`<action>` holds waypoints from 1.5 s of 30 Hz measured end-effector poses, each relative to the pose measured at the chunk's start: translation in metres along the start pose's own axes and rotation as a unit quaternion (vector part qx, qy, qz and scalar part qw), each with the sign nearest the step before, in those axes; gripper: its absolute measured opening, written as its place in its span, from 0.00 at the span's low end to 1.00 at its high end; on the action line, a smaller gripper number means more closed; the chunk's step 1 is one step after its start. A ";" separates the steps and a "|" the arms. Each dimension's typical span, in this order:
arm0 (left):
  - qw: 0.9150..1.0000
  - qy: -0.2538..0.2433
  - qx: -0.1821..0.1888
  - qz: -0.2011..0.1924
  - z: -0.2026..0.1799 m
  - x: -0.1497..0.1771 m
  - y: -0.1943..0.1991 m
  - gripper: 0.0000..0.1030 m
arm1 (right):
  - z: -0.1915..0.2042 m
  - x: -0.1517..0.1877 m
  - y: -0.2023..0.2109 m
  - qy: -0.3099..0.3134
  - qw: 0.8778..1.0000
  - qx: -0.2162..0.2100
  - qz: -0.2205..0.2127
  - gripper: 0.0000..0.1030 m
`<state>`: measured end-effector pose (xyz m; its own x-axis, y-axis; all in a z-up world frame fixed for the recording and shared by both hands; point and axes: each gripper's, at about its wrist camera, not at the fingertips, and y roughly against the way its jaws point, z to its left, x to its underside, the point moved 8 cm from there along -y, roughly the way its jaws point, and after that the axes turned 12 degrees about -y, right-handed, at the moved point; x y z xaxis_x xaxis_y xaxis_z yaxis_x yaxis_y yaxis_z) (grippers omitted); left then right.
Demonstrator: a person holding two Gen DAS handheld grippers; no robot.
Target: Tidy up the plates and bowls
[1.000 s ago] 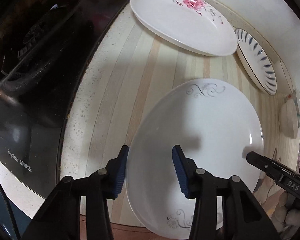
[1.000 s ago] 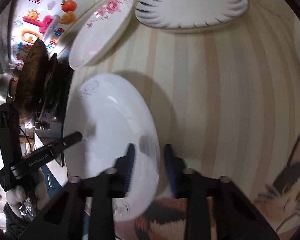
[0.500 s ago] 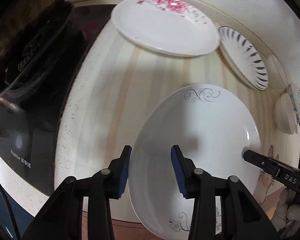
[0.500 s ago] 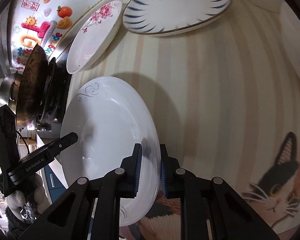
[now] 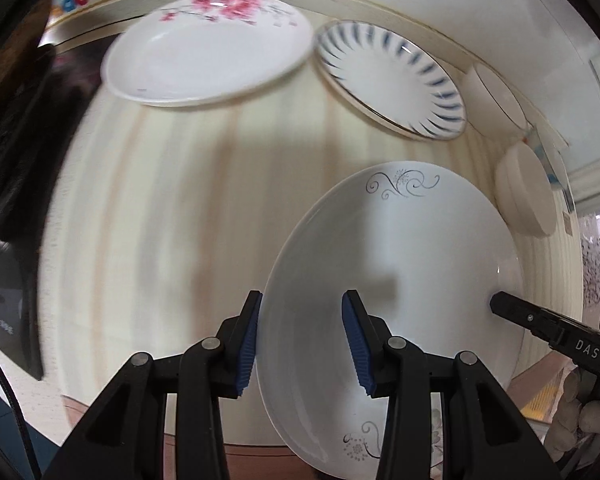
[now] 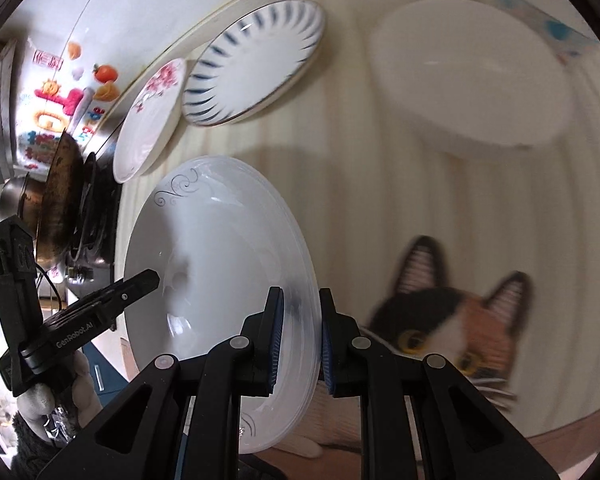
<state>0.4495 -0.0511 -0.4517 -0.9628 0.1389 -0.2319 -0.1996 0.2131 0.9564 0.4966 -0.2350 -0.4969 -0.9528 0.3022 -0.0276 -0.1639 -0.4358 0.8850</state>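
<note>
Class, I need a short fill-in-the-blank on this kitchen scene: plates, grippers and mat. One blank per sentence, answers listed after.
1. The right gripper is shut on the rim of the ____ plate.
2. The left gripper is ____, its fingers straddling that plate's rim.
3. The plate beside the blue-striped plate has ____ flowers.
4. The mat shows a ____.

Answers: white; open; pink; cat

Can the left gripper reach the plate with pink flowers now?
Probably yes. The left gripper is open, holding nothing, and bare counter lies between it and the pink-flower plate. The white plate beside its fingers is gripped by the right gripper.
</note>
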 end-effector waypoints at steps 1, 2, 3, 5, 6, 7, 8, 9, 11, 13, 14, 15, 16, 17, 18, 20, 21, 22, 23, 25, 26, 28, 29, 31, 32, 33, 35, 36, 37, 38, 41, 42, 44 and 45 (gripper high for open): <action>1.000 -0.003 0.001 0.001 -0.006 0.001 -0.002 0.36 | -0.008 0.000 0.004 -0.004 1.000 0.004 -0.003 0.18; 1.000 -0.007 0.002 0.004 -0.011 0.000 -0.005 0.36 | -0.014 0.000 0.006 -0.006 1.000 0.007 -0.004 0.18; 1.000 -0.012 0.004 0.007 -0.018 -0.001 -0.010 0.36 | -0.021 0.000 0.008 -0.010 1.000 0.010 -0.007 0.18; 1.000 -0.019 0.006 0.010 -0.028 -0.002 -0.015 0.36 | -0.035 -0.001 0.010 -0.018 1.000 0.015 -0.010 0.18; 1.000 -0.024 0.007 0.012 -0.033 -0.003 -0.018 0.36 | -0.042 -0.001 0.011 -0.025 0.999 0.017 -0.011 0.18; 1.000 -0.027 0.006 0.014 -0.037 -0.004 -0.021 0.36 | -0.049 -0.002 0.012 -0.030 0.999 0.018 -0.012 0.18; 0.999 -0.033 0.006 0.015 -0.041 -0.005 -0.023 0.36 | -0.053 -0.002 0.012 -0.033 0.999 0.019 -0.013 0.18; 0.999 -0.038 0.005 0.015 -0.046 -0.005 -0.025 0.36 | -0.059 -0.002 0.012 -0.038 0.999 0.021 -0.014 0.18; 0.999 -0.045 0.002 0.016 -0.052 -0.007 -0.028 0.36 | -0.066 -0.003 0.012 -0.044 0.999 0.022 -0.016 0.18; 0.999 -0.049 0.002 0.017 -0.056 -0.008 -0.031 0.36 | -0.072 -0.003 0.012 -0.050 0.998 0.024 -0.017 0.18; 0.998 -0.051 0.002 0.019 -0.058 -0.008 -0.033 0.36 | -0.074 -0.003 0.012 -0.052 0.998 0.025 -0.017 0.18; 0.998 -0.053 0.002 0.021 -0.060 -0.008 -0.034 0.36 | -0.077 -0.003 0.011 -0.055 0.998 0.026 -0.015 0.18; 0.998 -0.055 0.000 0.021 -0.062 -0.006 -0.036 0.36 | -0.079 -0.003 0.012 -0.062 0.998 0.021 -0.016 0.18; 0.998 -0.057 0.000 0.021 -0.063 -0.006 -0.037 0.36 | -0.080 -0.002 0.013 -0.066 0.998 0.017 -0.015 0.18; 0.998 -0.059 0.003 0.021 -0.064 -0.006 -0.035 0.36 | -0.081 -0.001 0.012 -0.070 0.997 0.016 -0.010 0.20; 0.998 -0.062 0.001 0.012 -0.062 -0.008 -0.026 0.36 | -0.083 0.000 0.016 -0.085 0.996 0.011 -0.006 0.20; 0.998 -0.065 -0.004 0.002 -0.061 -0.012 -0.015 0.36 | -0.083 0.000 0.022 -0.089 0.996 0.009 -0.010 0.20; 0.998 -0.064 -0.009 -0.005 -0.059 -0.015 -0.009 0.36 | -0.083 -0.001 0.029 -0.092 0.996 0.010 -0.014 0.20; 0.998 -0.060 -0.013 -0.015 -0.054 -0.020 0.002 0.36 | -0.084 -0.001 0.037 -0.093 0.995 0.012 -0.018 0.20; 0.998 -0.045 -0.020 -0.040 -0.043 -0.032 0.022 0.37 | -0.078 -0.002 0.057 -0.088 0.995 0.021 -0.034 0.22; 0.998 -0.033 -0.023 -0.054 -0.034 -0.039 0.032 0.37 | -0.073 -0.003 0.065 -0.081 0.996 0.024 -0.041 0.27; 0.997 -0.010 -0.031 -0.070 -0.014 -0.054 0.043 0.37 | -0.050 -0.009 0.078 -0.060 0.997 0.020 -0.051 0.38; 0.997 0.002 -0.034 -0.076 -0.001 -0.060 0.047 0.37 | -0.039 -0.012 0.081 -0.052 0.997 0.012 -0.053 0.43; 0.996 0.023 -0.037 -0.081 0.023 -0.071 0.050 0.37 | -0.009 -0.023 0.082 -0.039 0.998 -0.015 -0.050 0.44; 0.995 0.034 -0.041 -0.083 0.035 -0.078 0.049 0.37 | 0.011 -0.031 0.079 -0.029 0.998 -0.033 -0.044 0.44; 0.994 0.046 -0.048 -0.085 0.050 -0.082 0.049 0.37 | 0.033 -0.041 0.074 -0.019 0.998 -0.047 -0.040 0.44; 0.993 0.065 -0.057 -0.084 0.073 -0.094 0.041 0.37 | 0.072 -0.059 0.060 0.002 0.998 -0.056 -0.040 0.44; 0.992 0.074 -0.061 -0.082 0.082 -0.097 0.038 0.37 | 0.090 -0.069 0.052 0.015 0.997 -0.058 -0.044 0.44; 0.991 0.084 -0.065 -0.079 0.093 -0.101 0.032 0.37 | 0.114 -0.084 0.041 0.036 0.996 -0.056 -0.051 0.44; 0.991 0.093 -0.066 -0.076 0.102 -0.103 0.029 0.37 | 0.127 -0.093 0.032 0.049 0.996 -0.054 -0.054 0.44; 0.988 0.114 -0.078 -0.065 0.130 -0.111 0.014 0.37 | 0.173 -0.131 -0.004 0.078 0.994 -0.052 -0.049 0.44; 0.988 0.118 -0.080 -0.062 0.137 -0.111 0.012 0.37 | 0.188 -0.144 -0.019 0.090 0.994 -0.047 -0.044 0.44; 0.987 0.128 -0.083 -0.055 0.149 -0.112 0.003 0.37 | 0.211 -0.165 -0.043 0.111 0.992 -0.036 -0.041 0.44; 0.986 0.129 -0.086 -0.053 0.152 -0.111 0.000 0.37 | 0.221 -0.177 -0.057 0.125 0.991 -0.026 -0.036 0.44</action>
<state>0.5843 0.0801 -0.4527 -0.9447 -0.1303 -0.3008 -0.3084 0.0421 0.9503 0.7309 -0.0758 -0.4400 -0.9707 0.1174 -0.2099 -0.2404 -0.4665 0.8512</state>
